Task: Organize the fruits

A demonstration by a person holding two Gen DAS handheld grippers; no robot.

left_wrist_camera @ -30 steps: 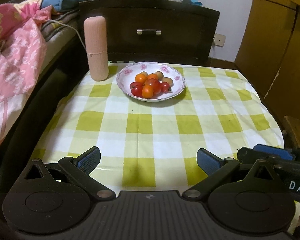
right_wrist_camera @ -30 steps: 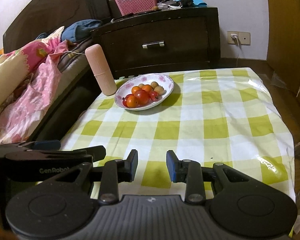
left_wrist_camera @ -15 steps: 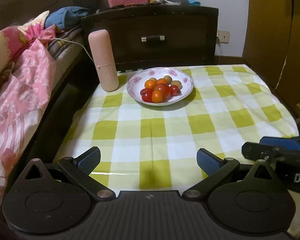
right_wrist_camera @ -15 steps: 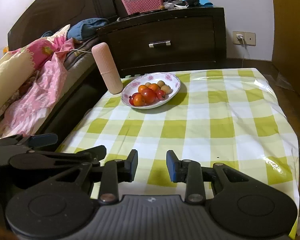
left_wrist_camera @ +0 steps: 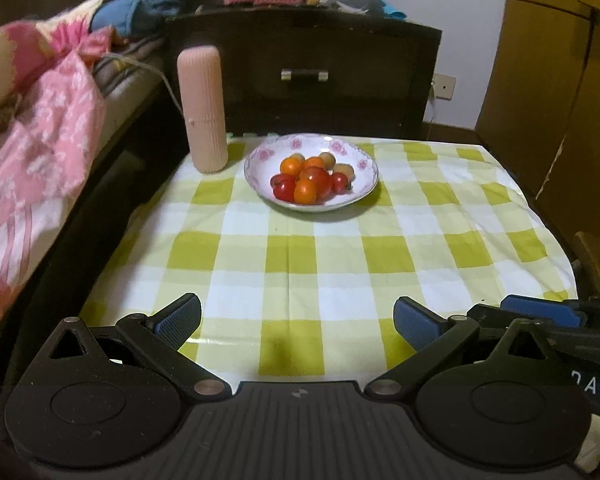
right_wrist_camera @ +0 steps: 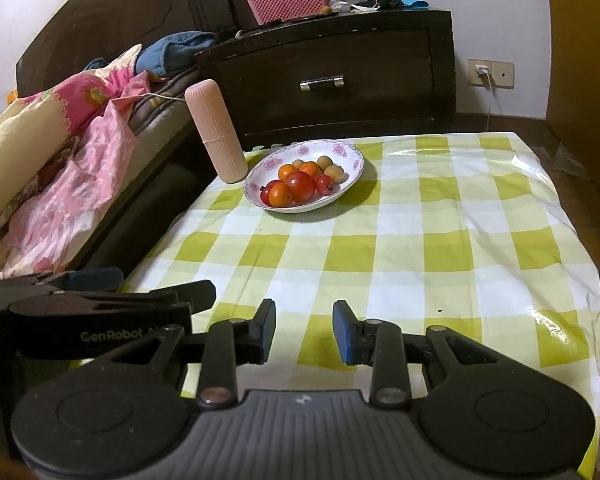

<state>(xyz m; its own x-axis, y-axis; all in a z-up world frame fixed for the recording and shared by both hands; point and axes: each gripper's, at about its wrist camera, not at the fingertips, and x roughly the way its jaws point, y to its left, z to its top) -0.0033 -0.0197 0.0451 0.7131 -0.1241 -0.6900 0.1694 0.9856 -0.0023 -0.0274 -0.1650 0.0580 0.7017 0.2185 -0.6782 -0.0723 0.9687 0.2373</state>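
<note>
1. Left wrist view puts the white floral-rimmed ceramic bowl (left_wrist_camera: 362, 166) of small red, orange and tan fruits (left_wrist_camera: 306, 178) at upper centre, on the yellow-and-white checked tablecloth (left_wrist_camera: 300, 264).
2. Left gripper (left_wrist_camera: 297, 322) hangs with fingers wide apart and empty; right gripper (right_wrist_camera: 304, 330) is narrowly parted, also empty.
3. Likely best: approach one outer fruit from above, steering away from the tall pink ribbed cylinder (left_wrist_camera: 202, 108) at the bowl's left.
4. Squeeze gently; these fruits probably roll.

Bare checked tablecloth (left_wrist_camera: 300, 264) ahead, pink cylinder (left_wrist_camera: 202, 109) just left of fruit plate (left_wrist_camera: 364, 160), dresser (left_wrist_camera: 320, 80) behind
</note>
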